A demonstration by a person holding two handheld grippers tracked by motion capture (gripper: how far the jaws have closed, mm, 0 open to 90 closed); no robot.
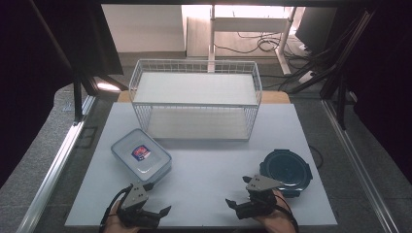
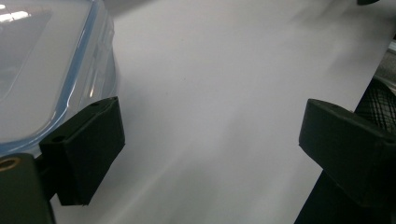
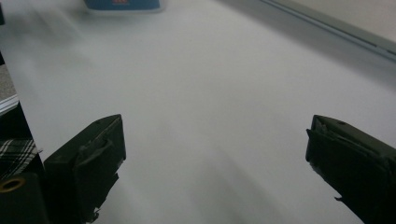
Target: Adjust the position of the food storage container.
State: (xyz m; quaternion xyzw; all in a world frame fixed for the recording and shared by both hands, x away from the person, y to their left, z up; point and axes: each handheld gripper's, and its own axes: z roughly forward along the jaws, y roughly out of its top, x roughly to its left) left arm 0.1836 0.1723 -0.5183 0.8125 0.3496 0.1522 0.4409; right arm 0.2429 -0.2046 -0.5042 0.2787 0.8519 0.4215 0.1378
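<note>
Container, clear: a lidded rectangular box (image 1: 141,157) with a blue-edged lid and a red-and-blue label lies on the white table top (image 1: 204,160), just ahead of the left gripper and slightly to its outer side; in the left gripper view its lid corner (image 2: 44,60) sits right behind that gripper's left jaw, though I cannot tell whether the two touch.
Left gripper: the left gripper (image 1: 160,212) sits low over the near edge of the table, held in a hand (image 1: 119,221); its jaws stand wide apart with bare table between them, gripping nothing.
Wire rack: a white two-level wire shelf (image 1: 194,99) stands at the far side of the table, well ahead of both grippers and between their lines of reach.
Right gripper: the right gripper (image 1: 231,204) sits near the table's front edge, jaws spread wide over bare table, holding nothing; its jaws point across towards the left gripper.
Container, dark: a round dark lidded container (image 1: 285,170) rests on the table just beside the right gripper, on its outer side and a little ahead; the grey plate on top of that gripper overlaps its near rim in the high view.
</note>
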